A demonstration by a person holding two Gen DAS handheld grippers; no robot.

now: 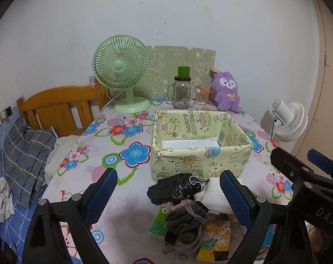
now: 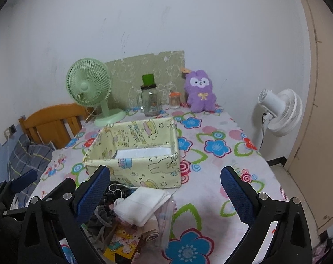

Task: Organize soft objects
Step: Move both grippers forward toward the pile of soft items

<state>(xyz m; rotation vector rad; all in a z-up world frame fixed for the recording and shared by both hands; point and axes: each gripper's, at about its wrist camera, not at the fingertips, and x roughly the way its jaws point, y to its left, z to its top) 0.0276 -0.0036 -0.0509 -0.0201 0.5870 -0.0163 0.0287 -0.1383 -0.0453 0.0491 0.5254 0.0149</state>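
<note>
A yellow fabric storage box (image 1: 201,160) with cartoon prints stands open on the flowered table; it also shows in the right wrist view (image 2: 144,169). In front of it lies a pile of soft things: a black crumpled piece (image 1: 175,190), a folded white cloth (image 1: 212,194) (image 2: 142,204), a grey drawstring pouch (image 1: 186,220) (image 2: 102,215). My left gripper (image 1: 168,200) is open above the pile. My right gripper (image 2: 166,193) is open, just right of the pile; it appears in the left wrist view (image 1: 298,165). A purple plush (image 1: 225,92) (image 2: 200,92) sits at the back.
A green desk fan (image 1: 122,74), a glass jar with green lid (image 1: 181,92) and a small cup of sticks (image 1: 202,96) stand along the back wall. Colourful packets (image 1: 214,237) lie under the pile. A bed with a grey pillow (image 1: 23,160) is left; a white fan (image 2: 280,112) right.
</note>
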